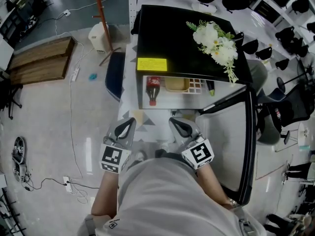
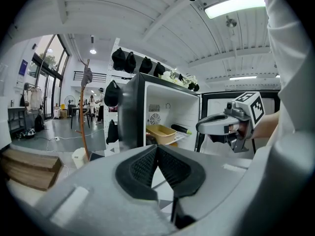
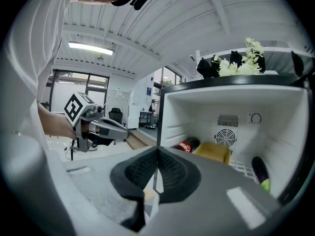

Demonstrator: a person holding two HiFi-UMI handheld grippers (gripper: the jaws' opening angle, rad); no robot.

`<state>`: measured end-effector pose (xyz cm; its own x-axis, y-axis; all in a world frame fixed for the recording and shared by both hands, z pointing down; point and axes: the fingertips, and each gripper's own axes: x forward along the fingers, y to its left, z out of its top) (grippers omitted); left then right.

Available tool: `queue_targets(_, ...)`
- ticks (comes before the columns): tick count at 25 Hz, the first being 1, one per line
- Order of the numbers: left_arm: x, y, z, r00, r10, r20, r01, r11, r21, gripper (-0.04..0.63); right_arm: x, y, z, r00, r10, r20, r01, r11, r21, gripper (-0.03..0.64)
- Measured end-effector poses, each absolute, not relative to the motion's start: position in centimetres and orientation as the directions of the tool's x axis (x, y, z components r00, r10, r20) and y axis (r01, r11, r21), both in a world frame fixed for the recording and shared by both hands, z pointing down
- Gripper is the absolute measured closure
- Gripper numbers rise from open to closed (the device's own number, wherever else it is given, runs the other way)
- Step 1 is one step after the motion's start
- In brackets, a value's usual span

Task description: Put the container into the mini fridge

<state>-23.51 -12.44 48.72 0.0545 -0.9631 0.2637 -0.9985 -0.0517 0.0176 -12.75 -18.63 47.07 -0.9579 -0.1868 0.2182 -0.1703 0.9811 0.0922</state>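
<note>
Container [image 1: 176,84], yellow, lying on the wire shelf inside the open mini fridge [image 1: 162,33], just right of a cola bottle [image 1: 153,90] and left of a dark, green-tipped bottle [image 1: 210,87]. In front of the fridge, left claw [image 1: 129,125] clenched on nothing. Right claw [image 1: 175,124] beside it, likewise clenched and empty.

The mini fridge [image 1: 182,38] is black outside and white inside. A yellow sticker [image 1: 151,64] is on its top, and so are white flowers [image 1: 216,43] with green leaves. Inside are a pale yellow container [image 1: 176,84] and a dark bottle [image 1: 153,90] with a red label. The left gripper [image 1: 127,126] and right gripper [image 1: 178,125] are grey, with black-and-white square marks. The wooden boards [image 1: 42,60] at the upper left are brown.
</note>
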Motion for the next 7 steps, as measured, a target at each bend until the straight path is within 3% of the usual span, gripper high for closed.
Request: queue_targets(7, -23.32, -12.64, 48.52, 0.053, -0.964, 0.261, -0.999, -0.051, 0.014, 0.588, -12.03, -19.10, 47.74, -0.950, -0.203, 0.236, -0.190, 0.979, 0.076, 0.614)
